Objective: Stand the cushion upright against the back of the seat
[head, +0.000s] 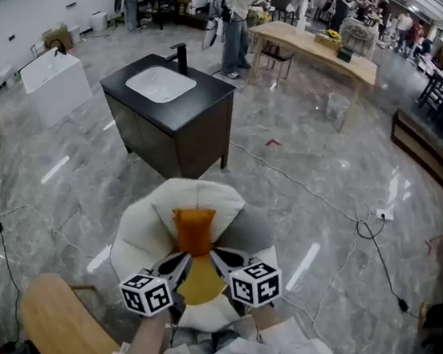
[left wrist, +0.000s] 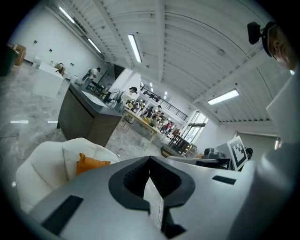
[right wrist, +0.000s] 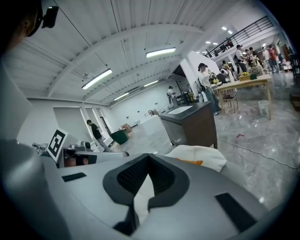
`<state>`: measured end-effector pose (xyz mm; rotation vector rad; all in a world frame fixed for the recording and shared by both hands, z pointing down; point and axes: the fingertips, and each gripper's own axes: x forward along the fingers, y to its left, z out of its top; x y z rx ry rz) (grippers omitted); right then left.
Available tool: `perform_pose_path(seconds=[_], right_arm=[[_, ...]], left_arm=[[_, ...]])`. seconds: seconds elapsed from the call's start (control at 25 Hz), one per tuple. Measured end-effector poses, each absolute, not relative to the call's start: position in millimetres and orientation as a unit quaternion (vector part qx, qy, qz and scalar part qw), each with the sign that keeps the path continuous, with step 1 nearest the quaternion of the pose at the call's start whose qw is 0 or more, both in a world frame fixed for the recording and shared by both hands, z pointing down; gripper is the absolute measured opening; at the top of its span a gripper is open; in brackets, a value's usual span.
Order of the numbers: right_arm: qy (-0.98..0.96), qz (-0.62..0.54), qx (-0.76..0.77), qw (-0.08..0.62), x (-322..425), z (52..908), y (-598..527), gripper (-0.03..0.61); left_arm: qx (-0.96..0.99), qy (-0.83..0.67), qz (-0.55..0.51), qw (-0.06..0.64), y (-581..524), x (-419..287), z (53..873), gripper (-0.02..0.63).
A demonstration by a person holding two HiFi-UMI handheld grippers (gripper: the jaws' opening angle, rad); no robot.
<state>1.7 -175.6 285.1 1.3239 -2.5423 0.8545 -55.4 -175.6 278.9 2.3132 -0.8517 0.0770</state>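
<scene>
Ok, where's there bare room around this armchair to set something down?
Bare floor lies between the armchair and the black vanity, and right of the chair up to the cable. The seat is crowded: orange cushion, yellow cushion, left gripper and right gripper.

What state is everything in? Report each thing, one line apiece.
orange cushion: standing upright against the back of the chair, not gripped.
yellow cushion: lying flat on the chair's seat.
left gripper: shut, nothing between its jaws.
right gripper: shut, nothing between its jaws.
</scene>
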Motion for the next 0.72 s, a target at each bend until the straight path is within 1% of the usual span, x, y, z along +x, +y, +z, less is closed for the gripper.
perform_pose_path(seconds=[0.12,0.32,0.44,0.56,0.72], right_arm=[[-0.859,0.257,0.437,0.072,-3,269,-164,0.012],[-0.871,0.209,0.433,0.102,-13,263,-143,0.012],[-0.874,0.202,0.432,0.095,-13,257,-140,0.012],[-0.878,0.196,0.428,0.091,-11,252,-136,0.012],[-0.877,0.178,0.442,0.062,-6,234,-134,0.012]], left_arm=[[0.889,-0.318,0.031,0.328,-162,-54,271,0.008],[0.889,-0.321,0.030,0.326,-145,-52,268,0.008],[0.894,-0.319,0.037,0.313,-137,-49,264,0.008],[0.896,-0.310,0.037,0.316,-127,-46,262,0.008],[0.899,-0.318,0.041,0.299,-122,-44,257,0.008]])
